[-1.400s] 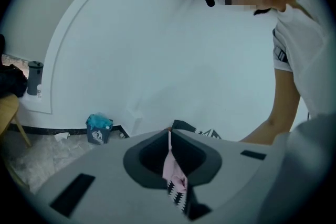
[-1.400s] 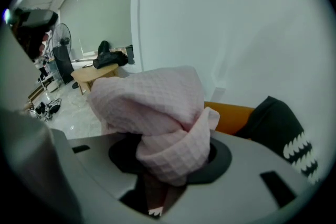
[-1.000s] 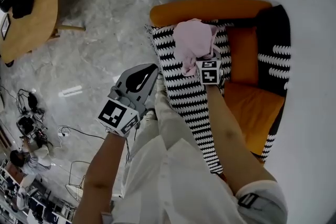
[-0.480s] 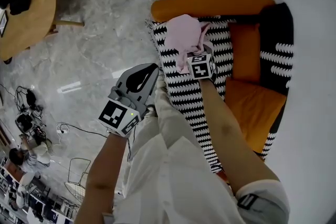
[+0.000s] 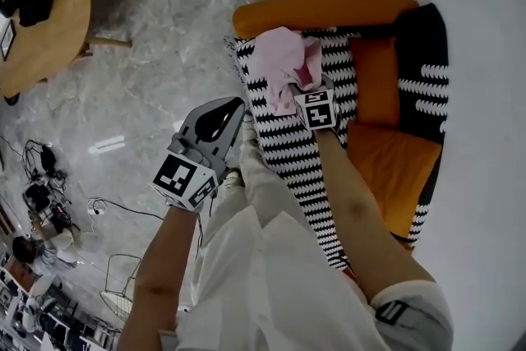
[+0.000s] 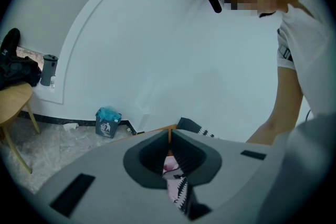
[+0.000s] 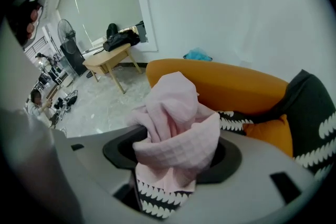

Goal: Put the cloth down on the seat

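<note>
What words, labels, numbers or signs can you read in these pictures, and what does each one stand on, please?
No text can be read.
Blue bin: white print on its front, too small to read.
Left marker cube: black-and-white coded squares, no words.
Right marker cube: the same, no words.

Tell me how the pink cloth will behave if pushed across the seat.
Floppy: the pink cloth slumps in soft folds, so it would likely drape and bunch. Probably light, being thin. Its waffle weave may drag on the patterned seat rather than slide.
</note>
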The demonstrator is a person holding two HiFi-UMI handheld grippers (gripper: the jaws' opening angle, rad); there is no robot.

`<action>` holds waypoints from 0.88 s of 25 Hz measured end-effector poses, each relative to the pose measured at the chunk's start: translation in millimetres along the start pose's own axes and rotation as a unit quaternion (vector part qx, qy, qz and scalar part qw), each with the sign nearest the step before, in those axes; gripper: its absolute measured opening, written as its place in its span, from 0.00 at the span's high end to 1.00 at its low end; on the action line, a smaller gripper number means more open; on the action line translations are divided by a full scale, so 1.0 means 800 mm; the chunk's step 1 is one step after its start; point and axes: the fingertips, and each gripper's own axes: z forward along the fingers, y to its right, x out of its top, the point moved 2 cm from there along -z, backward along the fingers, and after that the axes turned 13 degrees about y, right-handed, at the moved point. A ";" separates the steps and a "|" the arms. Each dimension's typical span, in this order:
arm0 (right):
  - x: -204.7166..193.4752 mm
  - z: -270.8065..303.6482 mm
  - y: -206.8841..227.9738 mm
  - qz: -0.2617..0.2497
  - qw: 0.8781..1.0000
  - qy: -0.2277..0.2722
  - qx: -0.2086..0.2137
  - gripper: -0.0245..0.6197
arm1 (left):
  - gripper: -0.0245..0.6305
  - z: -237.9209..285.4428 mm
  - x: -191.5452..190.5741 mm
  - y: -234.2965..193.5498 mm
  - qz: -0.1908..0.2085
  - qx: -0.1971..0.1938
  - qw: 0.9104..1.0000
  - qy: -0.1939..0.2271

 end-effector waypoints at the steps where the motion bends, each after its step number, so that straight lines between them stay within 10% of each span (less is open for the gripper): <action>1: 0.002 -0.009 -0.002 -0.001 1.000 0.003 0.001 0.52 | 0.92 -0.002 0.001 0.004 0.000 -0.002 1.000 0.002; 12: 0.030 -0.069 -0.093 -0.149 0.981 0.021 0.119 0.57 | 0.92 -0.024 0.043 0.035 0.015 0.004 0.999 0.028; 22: 0.098 -0.171 -0.113 -0.061 0.983 0.149 0.090 0.60 | 0.92 -0.061 0.068 0.075 0.030 0.007 0.998 0.054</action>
